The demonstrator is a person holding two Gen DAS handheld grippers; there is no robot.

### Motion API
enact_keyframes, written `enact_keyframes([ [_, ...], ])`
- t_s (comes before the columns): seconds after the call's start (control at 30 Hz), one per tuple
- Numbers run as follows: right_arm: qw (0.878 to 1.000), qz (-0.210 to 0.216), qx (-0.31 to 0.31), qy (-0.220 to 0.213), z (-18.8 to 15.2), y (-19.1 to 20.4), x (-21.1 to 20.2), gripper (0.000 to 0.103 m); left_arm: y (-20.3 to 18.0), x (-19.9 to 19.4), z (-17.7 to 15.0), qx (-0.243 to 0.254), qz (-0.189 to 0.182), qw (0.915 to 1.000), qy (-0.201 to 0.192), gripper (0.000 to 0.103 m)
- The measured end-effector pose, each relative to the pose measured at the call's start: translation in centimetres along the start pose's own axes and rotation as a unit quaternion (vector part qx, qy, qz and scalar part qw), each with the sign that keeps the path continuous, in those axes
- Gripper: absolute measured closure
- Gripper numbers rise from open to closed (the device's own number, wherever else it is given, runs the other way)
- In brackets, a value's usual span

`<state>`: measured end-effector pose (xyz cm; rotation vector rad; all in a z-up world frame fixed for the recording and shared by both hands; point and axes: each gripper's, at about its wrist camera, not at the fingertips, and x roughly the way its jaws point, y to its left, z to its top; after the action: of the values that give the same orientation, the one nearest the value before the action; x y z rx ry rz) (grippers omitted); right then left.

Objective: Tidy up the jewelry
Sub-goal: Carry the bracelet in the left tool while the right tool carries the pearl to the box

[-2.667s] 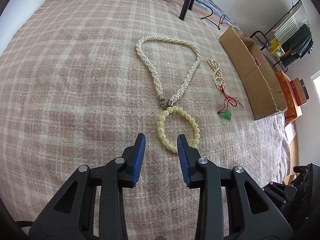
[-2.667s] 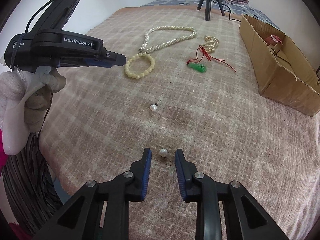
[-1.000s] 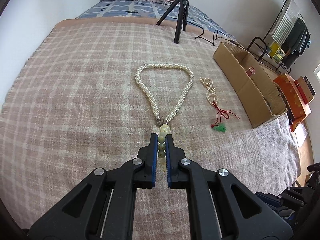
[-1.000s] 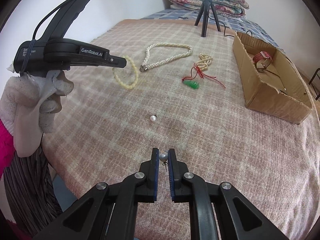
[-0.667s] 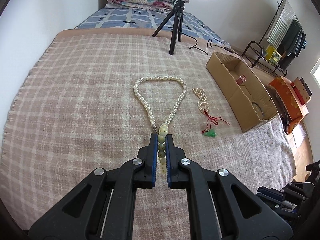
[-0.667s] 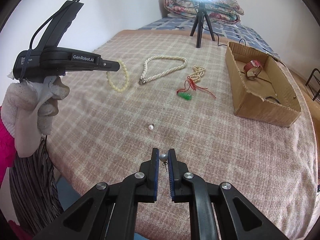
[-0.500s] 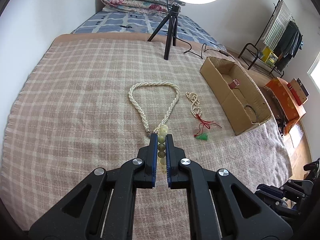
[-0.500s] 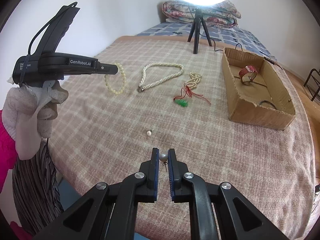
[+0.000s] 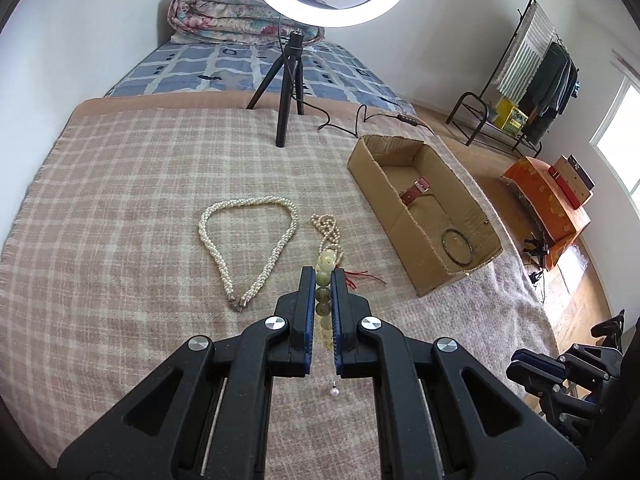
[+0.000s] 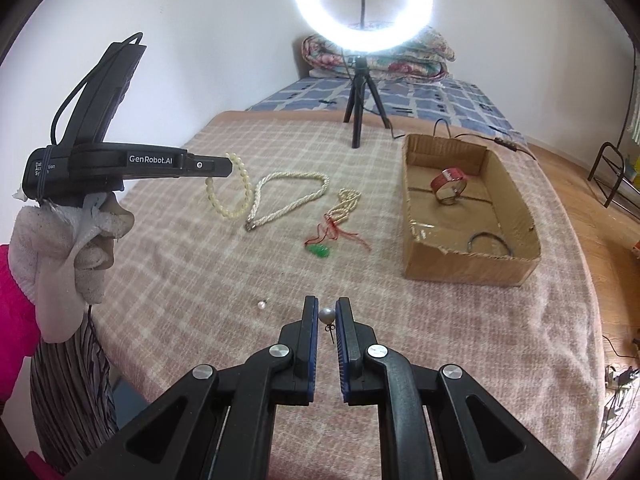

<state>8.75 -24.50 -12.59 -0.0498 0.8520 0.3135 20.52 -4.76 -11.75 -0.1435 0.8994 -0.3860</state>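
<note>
Jewelry is partly sorted: a cardboard box [image 10: 472, 268] on the plaid blanket [image 10: 192, 280] already holds a red-strapped watch [image 10: 450, 184] and a dark bangle [image 10: 490, 242]. Both tools are loaded and raised clear of the blanket.

Left gripper [image 9: 322, 276]: fingers closed on a pale bead bracelet [image 10: 228, 192], which hangs as a loop below the tip in the right wrist view. Right gripper [image 10: 327, 312]: fingers closed on a pearl earring [image 10: 327, 315], its post pointing down between the pads.

Lying loose on the blanket: a twisted pearl necklace [image 9: 248, 248], a thin pearl strand with red cord and green pendant [image 10: 336, 220], and a second pearl earring [image 10: 261, 304].

Step in hand, by judgement: transport of the two held pieces toward the box, which lies ahead and to the right of both tools.

Next move calls for:
1. Carrying each tip over the open box, inside its walls.
2. Lowering before release, since the earring is small and would likely bounce or roll.
3. Opening one gripper at a time, keeping the bracelet loop clear of the box rim.
</note>
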Motion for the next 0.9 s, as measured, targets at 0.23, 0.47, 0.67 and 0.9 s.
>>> enact_keyframes([
  [0.23, 1.000, -0.015, 0.002, -0.015, 0.9, -2.0, -0.7, 0.097, -2.1, 1.0, 1.6, 0.010, -0.016, 0.9998, -0.004, 0.098],
  [0.47, 0.999, -0.032, 0.006, -0.029, 2.0, -4.7, -0.9, 0.097, -4.5, 2.6, 2.7, 0.020, -0.034, 0.9992, -0.002, 0.098],
  [0.67, 0.998, -0.053, 0.003, -0.036, 3.5, -7.1, -0.5, 0.097, -7.2, 4.0, 3.1, 0.029, -0.055, 0.9981, 0.001, 0.098],
  [0.9, 0.997, -0.063, -0.001, -0.042, 5.4, -10.0, 0.8, 0.097, -10.1, 5.9, 3.9, 0.036, -0.078, 0.9963, 0.005, 0.098],
])
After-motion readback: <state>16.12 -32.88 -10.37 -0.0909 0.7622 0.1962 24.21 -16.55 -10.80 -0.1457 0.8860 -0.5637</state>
